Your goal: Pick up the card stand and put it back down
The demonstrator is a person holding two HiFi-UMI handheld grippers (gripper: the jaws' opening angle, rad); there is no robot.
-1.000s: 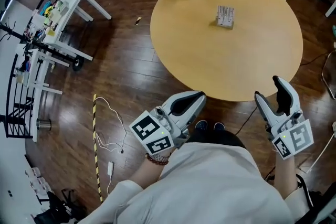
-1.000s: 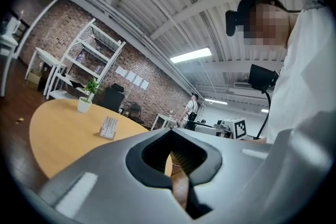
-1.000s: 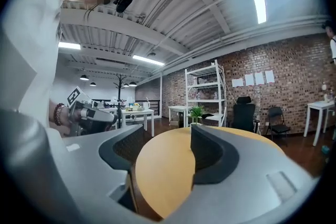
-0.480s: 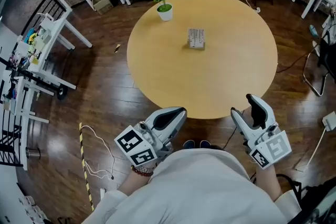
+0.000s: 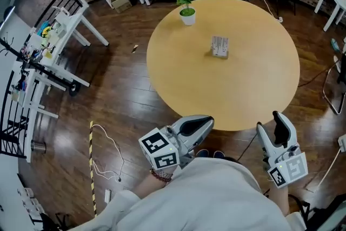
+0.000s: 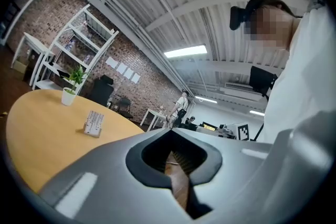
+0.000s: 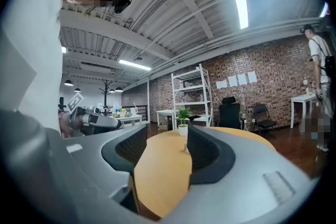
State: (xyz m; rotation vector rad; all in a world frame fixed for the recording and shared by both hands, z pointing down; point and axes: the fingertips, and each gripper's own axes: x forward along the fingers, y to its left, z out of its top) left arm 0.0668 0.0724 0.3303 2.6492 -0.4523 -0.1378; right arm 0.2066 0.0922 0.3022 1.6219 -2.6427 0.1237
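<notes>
Card stand (image 5: 219,46) on round table (image 5: 238,100), well apart from both grippers. Left gripper (image 5: 208,122) jaws together, empty. Right gripper (image 5: 269,123) jaws apart, just been closing, nothing between. Risk: the narrowed gap may clip and topple the stand.

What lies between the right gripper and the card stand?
Only bare table separates the right gripper from the card stand, as the head view shows. The gripper's jaws have just been closing, with nothing between them.

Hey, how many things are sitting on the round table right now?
2. A potted plant stands near the far edge of the table, and a card stand sits closer to the middle. Almost the whole tabletop shows, so little could be hidden.
</notes>
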